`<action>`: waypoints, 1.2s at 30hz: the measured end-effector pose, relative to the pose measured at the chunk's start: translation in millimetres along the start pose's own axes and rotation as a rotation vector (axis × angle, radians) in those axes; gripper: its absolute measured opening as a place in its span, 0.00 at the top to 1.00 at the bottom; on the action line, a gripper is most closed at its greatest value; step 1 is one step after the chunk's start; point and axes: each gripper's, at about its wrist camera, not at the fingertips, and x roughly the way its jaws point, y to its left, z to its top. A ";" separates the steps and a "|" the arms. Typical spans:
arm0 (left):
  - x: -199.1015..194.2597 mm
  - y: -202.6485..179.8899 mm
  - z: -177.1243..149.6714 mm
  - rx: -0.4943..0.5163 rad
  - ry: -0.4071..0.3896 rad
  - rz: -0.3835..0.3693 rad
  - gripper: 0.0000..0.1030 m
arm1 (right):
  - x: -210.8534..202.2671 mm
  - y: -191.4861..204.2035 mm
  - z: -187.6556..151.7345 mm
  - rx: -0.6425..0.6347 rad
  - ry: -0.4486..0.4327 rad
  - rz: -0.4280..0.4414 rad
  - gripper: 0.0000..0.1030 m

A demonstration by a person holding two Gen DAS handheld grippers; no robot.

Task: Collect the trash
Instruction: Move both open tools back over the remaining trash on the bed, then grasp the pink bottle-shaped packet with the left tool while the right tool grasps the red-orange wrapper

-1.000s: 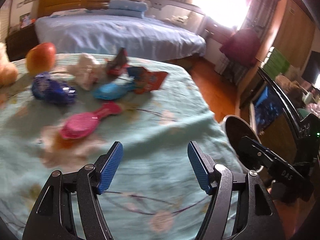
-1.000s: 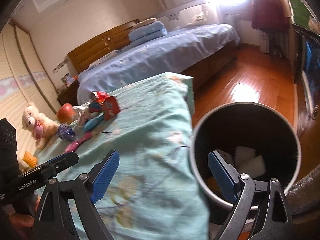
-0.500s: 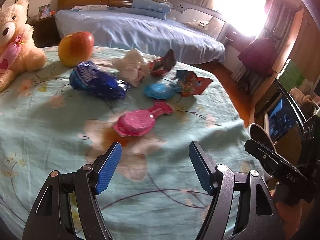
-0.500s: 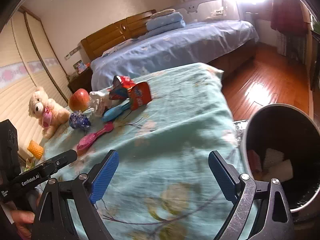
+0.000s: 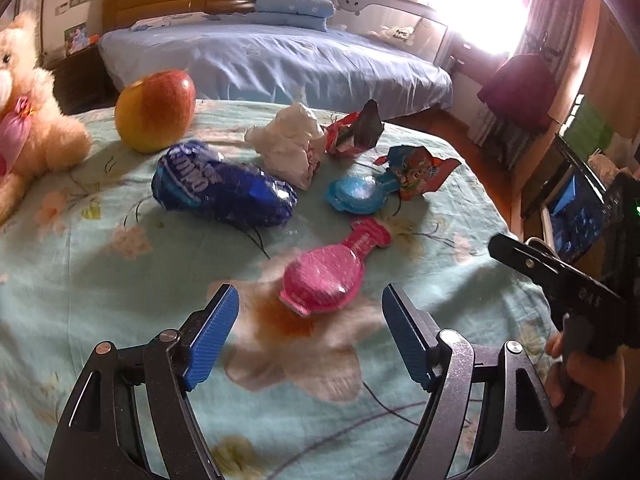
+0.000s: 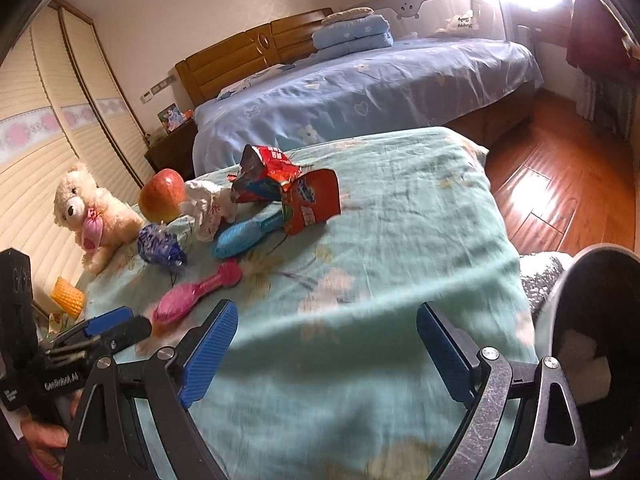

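Trash lies on a teal floral cloth [image 5: 80, 280]: a blue wrapper [image 5: 224, 192], a crumpled white tissue [image 5: 292, 144], a red and dark packet [image 5: 356, 128], an orange cartoon packet [image 5: 420, 172], a blue candy pack [image 5: 356, 196] and a pink candy pack [image 5: 324, 276]. My left gripper [image 5: 310, 336] is open and empty, just short of the pink pack. My right gripper [image 6: 328, 348] is open and empty over the cloth's near edge. The pink pack [image 6: 192, 296] lies to its left. A dark bin [image 6: 592, 320] holding white scraps stands at the right.
An apple [image 5: 154, 110] and a teddy bear [image 5: 24, 132] sit at the cloth's left. A yellow object [image 6: 66, 300] lies beyond the bear. A blue bed [image 6: 380, 92] stands behind. A wooden floor [image 6: 560, 200] lies to the right.
My left gripper has moved forward toward the pink pack, which now lies near its fingertips. My right gripper has swung left away from the bin, which has slid to the frame's right edge.
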 end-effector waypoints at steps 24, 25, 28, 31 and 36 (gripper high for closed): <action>36.7 -21.1 7.0 0.186 0.067 -0.022 0.52 | 89.0 10.4 57.3 -0.035 0.055 0.018 0.72; 35.1 -20.8 6.1 0.174 0.064 -0.026 0.52 | 85.1 9.3 55.9 -0.031 0.047 0.016 0.74; 28.5 -22.6 3.4 0.145 0.046 -0.030 0.52 | 74.4 6.2 51.4 -0.016 0.035 0.023 0.80; 21.2 -26.9 -0.3 0.120 0.030 -0.030 0.52 | 55.8 0.5 42.0 0.005 0.019 0.034 0.80; 11.9 -37.8 -3.1 0.090 0.010 -0.044 0.52 | 22.0 -12.3 21.7 0.044 -0.003 0.043 0.80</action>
